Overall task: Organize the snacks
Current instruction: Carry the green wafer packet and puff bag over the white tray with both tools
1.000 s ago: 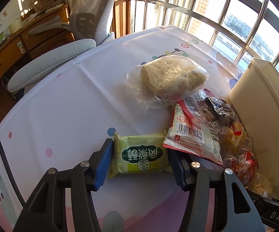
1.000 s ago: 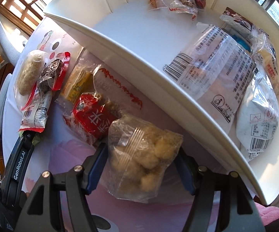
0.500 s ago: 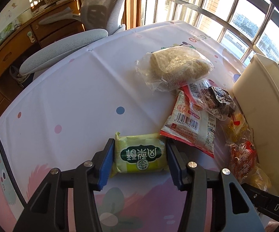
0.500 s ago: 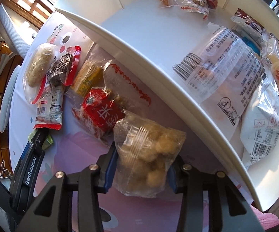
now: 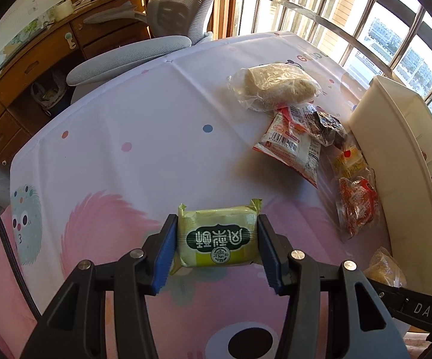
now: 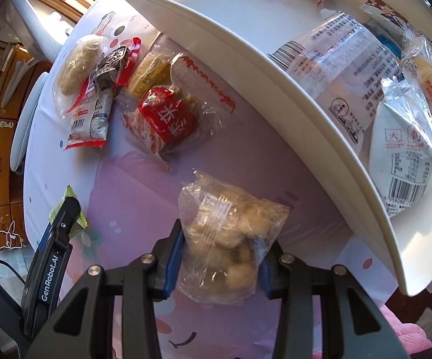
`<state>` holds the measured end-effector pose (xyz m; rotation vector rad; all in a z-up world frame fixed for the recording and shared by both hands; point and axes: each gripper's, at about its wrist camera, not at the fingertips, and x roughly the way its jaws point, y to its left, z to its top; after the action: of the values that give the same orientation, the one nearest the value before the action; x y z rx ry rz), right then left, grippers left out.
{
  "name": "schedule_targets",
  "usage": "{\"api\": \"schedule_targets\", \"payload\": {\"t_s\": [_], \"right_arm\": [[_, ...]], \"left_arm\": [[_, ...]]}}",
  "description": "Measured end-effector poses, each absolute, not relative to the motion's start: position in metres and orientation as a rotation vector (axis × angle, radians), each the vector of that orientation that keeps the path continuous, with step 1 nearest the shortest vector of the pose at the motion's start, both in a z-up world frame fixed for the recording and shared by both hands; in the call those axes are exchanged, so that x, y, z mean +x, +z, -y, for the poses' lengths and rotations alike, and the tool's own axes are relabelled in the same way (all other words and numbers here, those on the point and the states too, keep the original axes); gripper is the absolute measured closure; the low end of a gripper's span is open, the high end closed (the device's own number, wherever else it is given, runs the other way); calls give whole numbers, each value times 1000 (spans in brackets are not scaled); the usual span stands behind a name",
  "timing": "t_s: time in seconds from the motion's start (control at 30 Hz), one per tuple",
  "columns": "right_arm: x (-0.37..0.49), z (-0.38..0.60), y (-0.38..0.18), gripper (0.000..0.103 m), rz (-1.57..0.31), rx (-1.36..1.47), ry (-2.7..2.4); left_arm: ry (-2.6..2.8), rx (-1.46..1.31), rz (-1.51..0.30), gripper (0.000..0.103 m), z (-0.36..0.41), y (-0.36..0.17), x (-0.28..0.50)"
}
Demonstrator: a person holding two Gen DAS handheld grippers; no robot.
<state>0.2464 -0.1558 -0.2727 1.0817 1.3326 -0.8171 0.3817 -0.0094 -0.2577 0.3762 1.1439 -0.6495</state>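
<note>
In the left wrist view, a green snack pack (image 5: 218, 240) is held between the blue pads of the left gripper (image 5: 217, 246), above the pink tablecloth (image 5: 126, 119). Other snack packets (image 5: 289, 146) are seen beside the white bin (image 5: 395, 155).

In the right wrist view, a clear bag of round snacks (image 6: 226, 246) is clamped by the right gripper (image 6: 219, 261), whose jaws are closing on it, near the white bin's rim (image 6: 275, 71).

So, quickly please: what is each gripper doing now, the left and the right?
Left gripper: closed on the green snack packet.
Right gripper: jaws closing on the clear bag of round snacks, pads already pressing it.
</note>
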Motion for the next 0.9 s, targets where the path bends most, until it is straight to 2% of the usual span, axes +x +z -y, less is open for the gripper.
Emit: {"api": "schedule_targets", "payload": {"t_s": [0.5, 0.9], "right_arm": [[204, 121, -219, 62, -1300, 1042, -653], [148, 102, -151, 62, -1097, 952, -499]], "left_arm": [[-601, 310, -1177, 53, -50, -200, 307], [-642, 226, -1117, 53, -87, -149, 228]]}}
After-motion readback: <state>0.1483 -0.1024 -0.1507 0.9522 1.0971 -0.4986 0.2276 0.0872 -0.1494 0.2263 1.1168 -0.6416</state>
